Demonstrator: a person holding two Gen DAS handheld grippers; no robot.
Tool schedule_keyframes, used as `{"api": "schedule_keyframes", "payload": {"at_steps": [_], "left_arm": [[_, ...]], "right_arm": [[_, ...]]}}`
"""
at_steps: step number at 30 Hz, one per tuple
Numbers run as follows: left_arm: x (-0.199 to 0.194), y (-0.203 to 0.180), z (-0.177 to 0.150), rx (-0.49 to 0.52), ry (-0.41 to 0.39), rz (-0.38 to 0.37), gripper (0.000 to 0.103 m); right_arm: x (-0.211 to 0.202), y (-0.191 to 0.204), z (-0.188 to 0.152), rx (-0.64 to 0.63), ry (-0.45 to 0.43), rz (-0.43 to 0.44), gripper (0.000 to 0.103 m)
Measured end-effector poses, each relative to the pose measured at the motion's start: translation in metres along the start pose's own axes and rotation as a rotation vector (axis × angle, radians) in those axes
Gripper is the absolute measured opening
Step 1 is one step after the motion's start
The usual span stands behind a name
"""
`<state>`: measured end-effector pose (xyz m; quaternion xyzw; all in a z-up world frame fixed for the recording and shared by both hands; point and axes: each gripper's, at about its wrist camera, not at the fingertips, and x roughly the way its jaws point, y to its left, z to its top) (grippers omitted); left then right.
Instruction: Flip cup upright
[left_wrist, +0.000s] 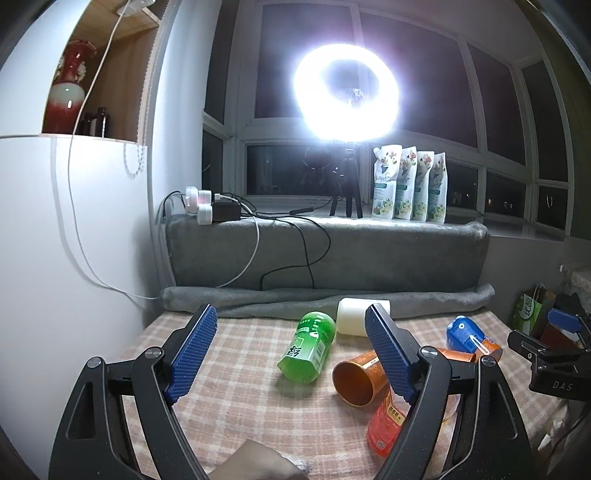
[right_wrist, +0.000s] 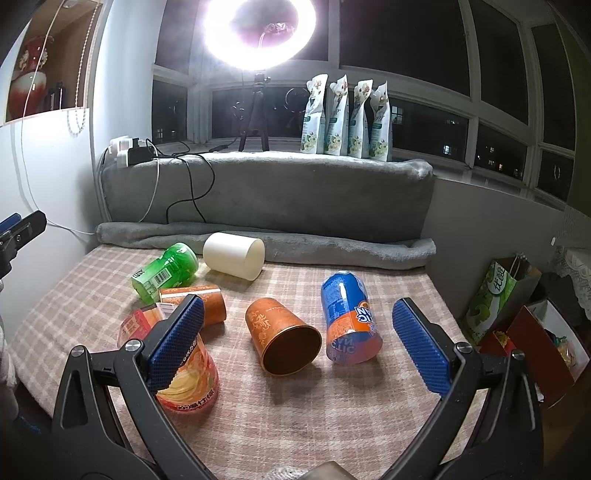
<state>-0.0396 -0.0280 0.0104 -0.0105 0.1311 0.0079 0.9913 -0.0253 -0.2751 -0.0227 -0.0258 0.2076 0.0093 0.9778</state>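
Note:
Several cups lie on their sides on the checked tablecloth. In the right wrist view an orange patterned cup lies in the middle, mouth toward me, between my open right gripper's fingers. A blue and orange cup lies to its right, a second orange cup, a green cup and a white cup farther back left, a red-orange printed cup behind the left finger. My left gripper is open and empty, above the green cup and an orange cup.
A grey blanket roll and padded ledge bound the table's far side. A ring light on a tripod, several pouches and a power strip with cables stand on the sill. Bags and boxes sit right of the table.

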Motion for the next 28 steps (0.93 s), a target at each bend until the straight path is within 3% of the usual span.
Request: {"api": "schedule_keyframes", "payload": {"at_steps": [15,28], "left_arm": [[0.013,-0.004,-0.002,-0.004,0.088,-0.038,0.083],[0.016,0.0,-0.003,-0.016,0.095,-0.031,0.083]], "right_arm": [[0.0,0.004,-0.003,-0.01,0.013,0.015,0.103],[0.001,0.004,-0.003,-0.009,0.016,0.017,0.103]]}}
